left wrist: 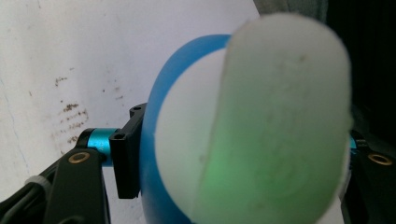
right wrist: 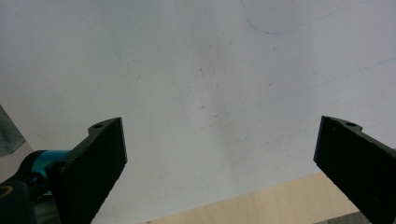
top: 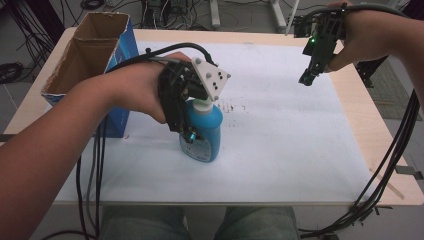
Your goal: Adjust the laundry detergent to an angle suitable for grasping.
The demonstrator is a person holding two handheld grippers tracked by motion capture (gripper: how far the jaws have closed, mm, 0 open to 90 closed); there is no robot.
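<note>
- The blue bottle [top: 203, 134] with its white cap [top: 204, 106] stands upright on the white sheet [top: 290, 135], near the middle-left of the table [top: 395, 165], just in front of the open cardboard box [top: 87, 52].
- The left gripper [top: 189, 134] comes down over the bottle from above; in the left gripper view one black jaw sits right against the blue shoulder [left wrist: 152, 140], the cap [left wrist: 280, 121] looms close to the lens, and the other jaw is mostly hidden behind it.
- The jaws stand narrow around the bottle, but I cannot tell whether the pads press on it or have let it go.
- Judgement: the step in hand looks like setting the bottle down or letting it go. To do it well, keep the hand steady, open evenly, and lift straight up so neither jaw drags the tall cap sideways and tips the bottle.
- The right gripper [top: 309, 75] hovers well apart over the far right of the sheet, its jaws spread wide with nothing between them; its own view looks down on bare sheet [right wrist: 201, 79] and a strip of wooden table [right wrist: 261, 205].
- Room: the sheet to the right of and in front of the bottle is open, so a retreat that way is free.
- Edges to mind: the box wall stands close behind the left forearm, and the cables [top: 95, 150] trail over the near table edge, where they could snag.
</note>
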